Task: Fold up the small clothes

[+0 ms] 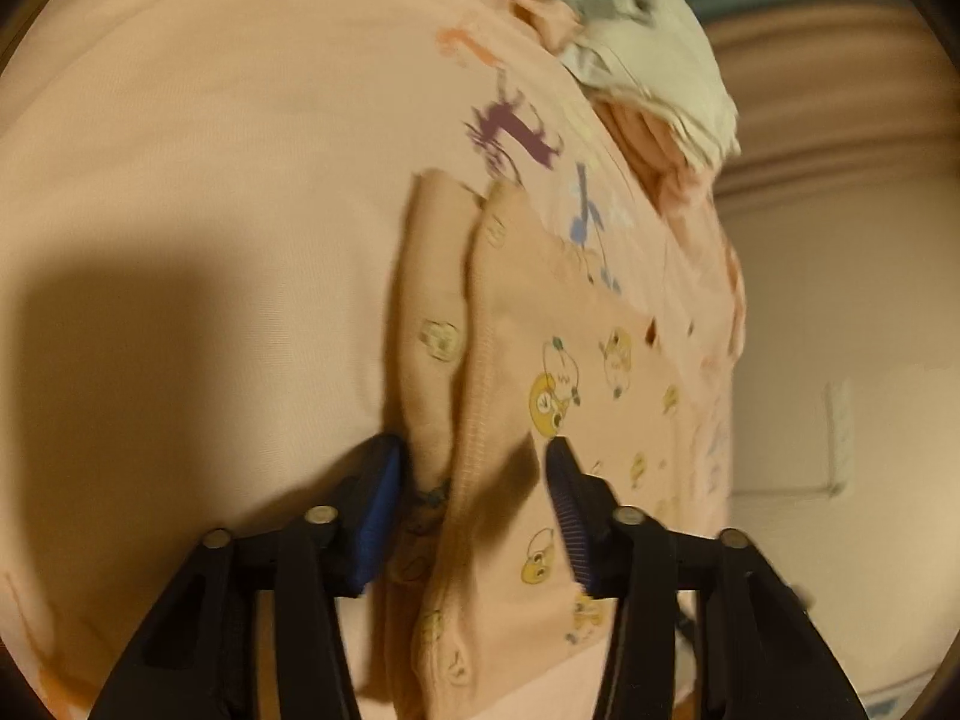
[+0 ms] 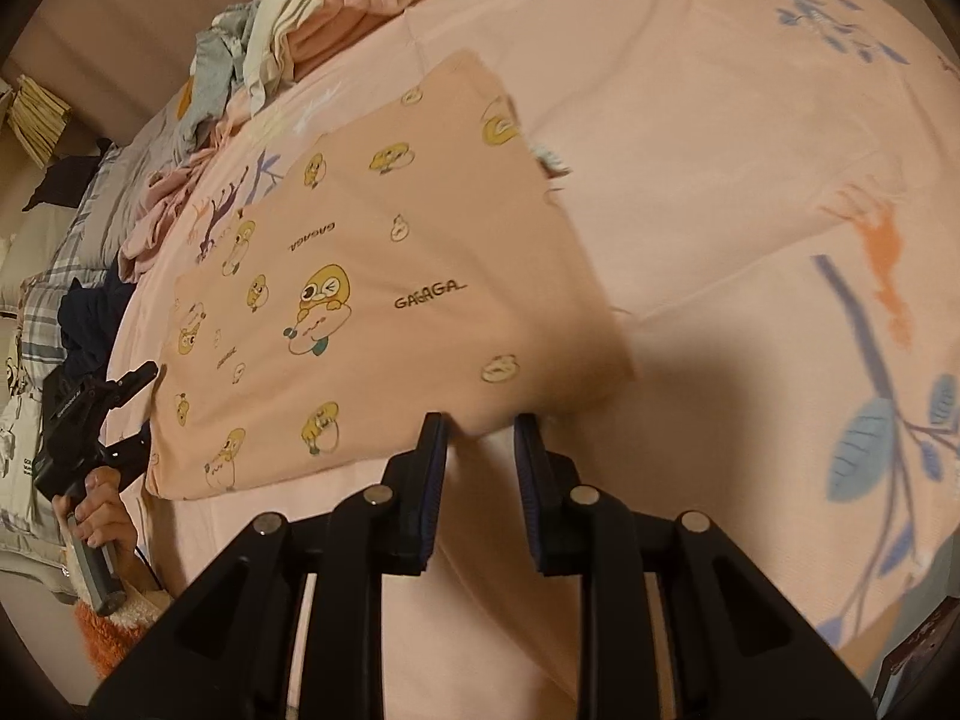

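Currently mid-fold on one peach garment [image 2: 384,288] with yellow cartoon prints and "GAGAGA" lettering. It lies on the bed sheet [image 2: 720,150], centre-left of the right wrist frame, looking like a flat rectangle, so I'd judge at least one fold is done.

Right tongs [image 2: 480,426]: released, jaws apart, at the garment's near corner in the lower middle of the frame. Fabric edge sits just at the gap; no clamp visible.

Left tongs [image 1: 474,456]: jaws apart and straddling a raised, doubled ridge of the garment [image 1: 480,360] along a stitched hem, lower centre of the left wrist frame. The left pad [image 1: 378,510] looks to be touching cloth, the right one stands clear, so I read it as not gripping. Frame is motion-blurred, so contact is uncertain.

A pile of unfolded clothes [image 2: 288,18] sits at the upper left of the right wrist frame, well apart from the work piece.

Next move, my guess:
- close both tongs on the near edge, one at each end
- catch all layers at the left ridge, else the fold splits
- carry that edge over to the far edge, keeping it taut and square
- release, then smooth flat
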Tool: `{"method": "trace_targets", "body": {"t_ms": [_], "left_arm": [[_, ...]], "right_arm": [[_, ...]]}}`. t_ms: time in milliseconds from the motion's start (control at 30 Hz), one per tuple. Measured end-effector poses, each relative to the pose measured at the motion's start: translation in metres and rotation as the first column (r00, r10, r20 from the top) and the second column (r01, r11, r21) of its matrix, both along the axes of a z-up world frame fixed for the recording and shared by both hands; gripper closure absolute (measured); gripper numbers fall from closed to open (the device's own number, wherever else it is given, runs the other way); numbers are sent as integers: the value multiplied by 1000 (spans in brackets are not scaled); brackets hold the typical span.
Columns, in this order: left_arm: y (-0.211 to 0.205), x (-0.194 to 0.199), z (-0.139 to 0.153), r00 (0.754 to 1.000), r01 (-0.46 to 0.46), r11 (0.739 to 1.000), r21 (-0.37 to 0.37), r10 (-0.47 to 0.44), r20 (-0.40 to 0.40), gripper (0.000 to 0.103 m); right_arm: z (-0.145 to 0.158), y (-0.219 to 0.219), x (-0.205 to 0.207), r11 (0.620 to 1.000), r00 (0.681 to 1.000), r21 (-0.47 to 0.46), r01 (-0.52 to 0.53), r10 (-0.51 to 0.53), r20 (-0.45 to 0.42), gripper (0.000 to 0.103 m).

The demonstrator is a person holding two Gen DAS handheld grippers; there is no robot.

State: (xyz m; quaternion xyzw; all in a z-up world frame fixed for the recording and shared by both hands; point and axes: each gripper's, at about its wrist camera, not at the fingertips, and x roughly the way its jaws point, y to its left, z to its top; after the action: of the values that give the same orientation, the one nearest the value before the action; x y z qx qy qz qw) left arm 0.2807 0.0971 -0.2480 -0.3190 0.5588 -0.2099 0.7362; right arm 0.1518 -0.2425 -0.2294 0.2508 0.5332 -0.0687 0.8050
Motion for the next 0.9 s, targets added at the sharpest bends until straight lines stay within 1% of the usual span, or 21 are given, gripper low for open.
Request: {"method": "trace_targets", "body": {"t_ms": [33, 100, 133, 200, 267, 300, 367, 400, 467, 500, 533, 600, 633, 667, 700, 733, 767, 800, 867, 900], "left_arm": [[-8, 1, -1, 1000, 15, 999, 32, -15, 7, 68], [-16, 0, 1, 999, 20, 996, 90, -23, 38, 71], [-18, 0, 2, 999, 18, 995, 103, -22, 45, 75], [-21, -1, 3, 999, 3, 991, 131, -8, 39, 77], [-23, -3, 9, 999, -12, 988, 155, 6, 43, 78], [-24, -4, 12, 999, -12, 987, 162, 4, 50, 78], [-28, -6, 21, 998, -2, 989, 149, -8, 66, 78], [-31, -7, 28, 997, 7, 992, 127, -17, 76, 78], [-38, -8, 40, 996, 20, 996, 91, -28, 89, 78], [-46, -6, 46, 995, 30, 996, 80, -37, 92, 78], [-57, -5, 52, 994, 46, 996, 72, -53, 96, 78], [-80, -4, 61, 988, 86, 993, 82, -95, 120, 78], [-102, -3, 64, 984, 112, 988, 107, -125, 126, 78], [-120, -2, 65, 982, 131, 985, 116, -145, 125, 78], [-138, -2, 63, 978, 157, 982, 108, -169, 120, 78], [-152, -3, 62, 975, 180, 979, 93, -190, 112, 78], [-177, -3, 58, 967, 235, 971, 35, -238, 91, 78], [-192, -4, 55, 960, 272, 962, 0, -271, 68, 78], [-215, -10, 50, 949, 316, 949, -13, -316, 18, 78], [-222, -12, 48, 936, 351, 936, -2, -351, -4, 78]], "right_arm": [[1, 2, 5, 1000, 1000, 0, -10, 10, 6, 79], [4, 7, 15, 999, 999, 1, -39, 39, 33, 79], [5, 9, 22, 999, 998, -4, -52, 52, 45, 78], [6, 14, 32, 997, 995, -20, -76, 77, 60, 81], [4, 16, 38, 995, 991, -21, -99, 101, 87, 86], [-2, 15, 40, 995, 992, -26, -100, 102, 74, 90], [-9, 9, 39, 995, 992, -1, -103, 103, 78, 92], [-10, 4, 36, 995, 991, 18, -101, 99, 87, 95], [-11, -9, 28, 993, 994, 77, -90, 84, 77, 94], [-11, -15, 22, 992, 995, 101, -81, 73, 73, 89], [-10, -19, 17, 991, 995, 110, -72, 65, 73, 88], [-8, -27, 6, 995, 996, 82, -54, 48, 74, 90], [-6, -30, -1, 996, 996, 77, -51, 46, 70, 88], [-5, -32, -6, 995, 997, 83, -47, 42, 72, 87], [-2, -35, -14, 996, 997, 80, -32, 26, 72, 87], [2, -37, -21, 998, 998, 62, -12, 8, 69, 83], [6, -40, -25, 999, 998, 40, 5, -8, 65, 83], [12, -42, -31, 999, 998, 29, 14, -16, 68, 83], [23, -49, -38, 999, 995, 47, 4, -8, 99, 83], [30, -53, -42, 998, 992, 57, -5, -2, 124, 82]]}}
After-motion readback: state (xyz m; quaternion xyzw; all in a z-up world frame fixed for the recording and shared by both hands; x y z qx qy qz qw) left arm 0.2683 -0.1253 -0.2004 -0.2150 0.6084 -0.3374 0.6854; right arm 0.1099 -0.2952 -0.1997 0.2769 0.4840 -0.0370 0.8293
